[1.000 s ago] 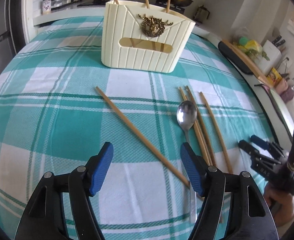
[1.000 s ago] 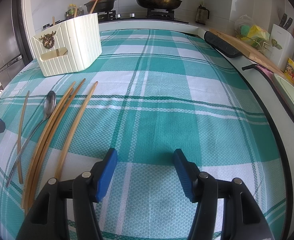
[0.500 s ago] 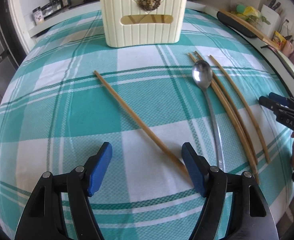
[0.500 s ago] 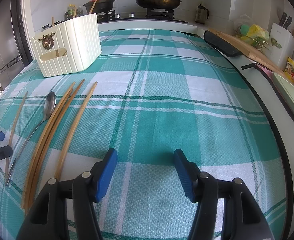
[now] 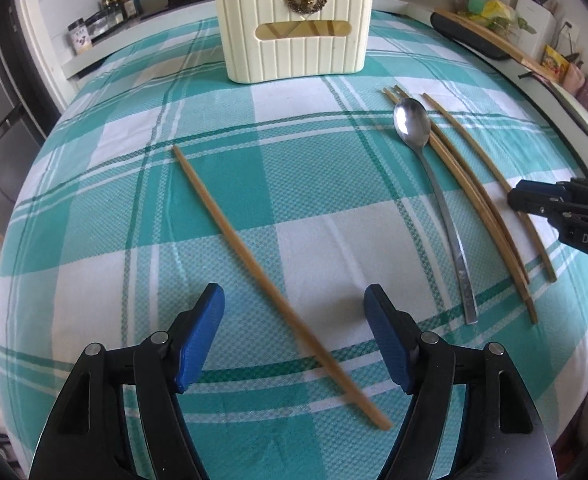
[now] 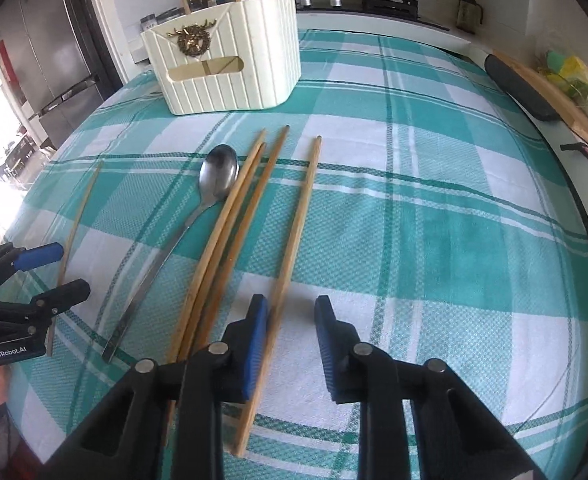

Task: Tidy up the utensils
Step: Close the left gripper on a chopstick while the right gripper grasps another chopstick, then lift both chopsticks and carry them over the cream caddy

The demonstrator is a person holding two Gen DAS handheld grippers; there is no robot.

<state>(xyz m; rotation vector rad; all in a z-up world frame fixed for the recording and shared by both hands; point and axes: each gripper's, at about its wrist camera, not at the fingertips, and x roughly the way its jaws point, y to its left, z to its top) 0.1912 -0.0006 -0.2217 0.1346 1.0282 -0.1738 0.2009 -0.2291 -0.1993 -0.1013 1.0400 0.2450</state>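
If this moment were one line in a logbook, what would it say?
left gripper: open over lone chopstick | right gripper: open around outer chopstick | spoon: on cloth | holder: upright

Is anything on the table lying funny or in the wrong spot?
Yes. One lone chopstick lies slanted across the cloth, off by itself, between the open left gripper. The spoon and the other chopsticks lie side by side, all loose on the tablecloth instead of in the cream holder. Nothing looks spilled or broken.
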